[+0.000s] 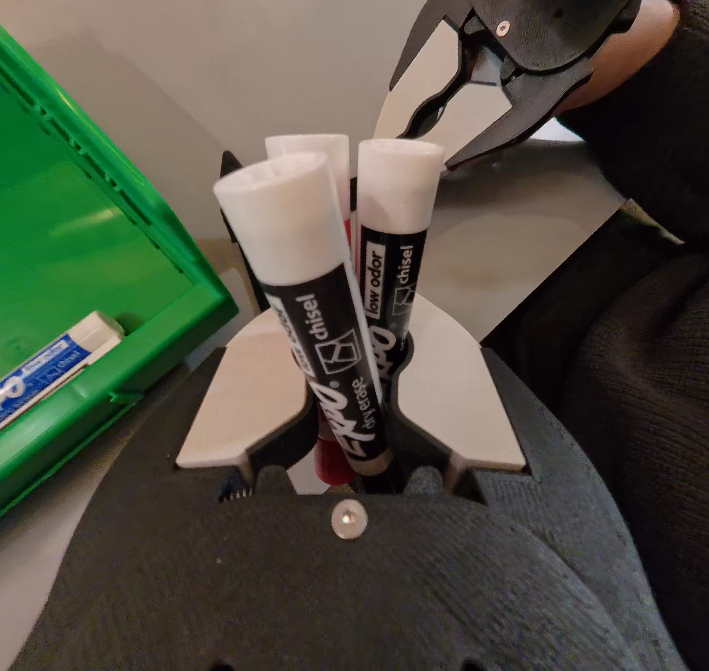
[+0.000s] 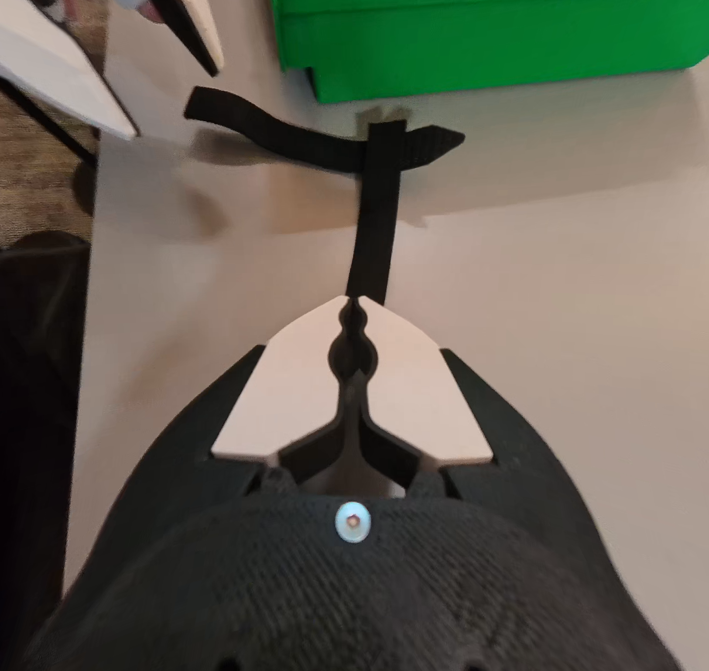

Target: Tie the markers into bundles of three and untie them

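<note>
Markers (image 1: 337, 307): three bundled in my left gripper (image 1: 355, 349); right gripper (image 2: 353, 301) pinches black strap (image 2: 378, 207), unwrapped; blue marker (image 1: 57, 365) in green bin (image 1: 126, 380).

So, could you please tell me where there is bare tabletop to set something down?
The table lies bare to the right of the black strap held by the right gripper, below the green bin. It is crowded near the left gripper, which grips three markers beside the bin.
</note>
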Demonstrator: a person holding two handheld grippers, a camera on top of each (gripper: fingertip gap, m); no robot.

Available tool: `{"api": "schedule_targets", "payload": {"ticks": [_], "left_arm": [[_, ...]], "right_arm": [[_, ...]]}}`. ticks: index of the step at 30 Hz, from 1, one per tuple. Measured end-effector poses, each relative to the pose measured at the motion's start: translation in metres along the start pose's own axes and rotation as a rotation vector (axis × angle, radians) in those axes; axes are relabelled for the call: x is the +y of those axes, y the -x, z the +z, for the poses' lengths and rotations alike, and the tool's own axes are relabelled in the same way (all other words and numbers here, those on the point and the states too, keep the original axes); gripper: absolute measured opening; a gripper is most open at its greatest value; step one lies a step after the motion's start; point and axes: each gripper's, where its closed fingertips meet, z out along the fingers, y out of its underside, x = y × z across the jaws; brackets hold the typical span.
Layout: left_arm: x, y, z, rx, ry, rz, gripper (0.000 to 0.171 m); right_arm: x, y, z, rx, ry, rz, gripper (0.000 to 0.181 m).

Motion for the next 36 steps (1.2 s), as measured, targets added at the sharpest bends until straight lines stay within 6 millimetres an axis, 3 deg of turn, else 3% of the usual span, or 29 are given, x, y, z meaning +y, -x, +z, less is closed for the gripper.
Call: {"api": "schedule_targets", "payload": {"ticks": [11,16,21,25,32,36], "left_arm": [[0.025,-0.005,0.013,0.04,0.144,-0.086,0.042],[0.018,0.005,0.013,0.002,0.112,-0.182,0.041],[0.038,0.015,0.019,-0.032,0.178,-0.298,0.041],[0.038,0.017,0.019,-0.021,0.156,-0.371,0.041],[0.039,0.018,0.018,-0.032,0.168,-0.37,0.041],[0.04,0.018,0.019,-0.04,0.175,-0.359,0.041]], "right_arm": [[0.009,0.028,-0.029,-0.198,-0.075,-0.076,0.0],[0.007,0.024,-0.033,-0.189,-0.112,-0.076,0.0],[-0.003,0.01,-0.042,-0.112,-0.19,-0.067,0.0],[-0.009,-0.002,-0.046,-0.048,-0.229,-0.04,0.0],[-0.005,-0.018,-0.036,-0.035,-0.197,0.213,0.0],[-0.011,-0.014,-0.026,-0.155,-0.226,0.459,0.02]]}}
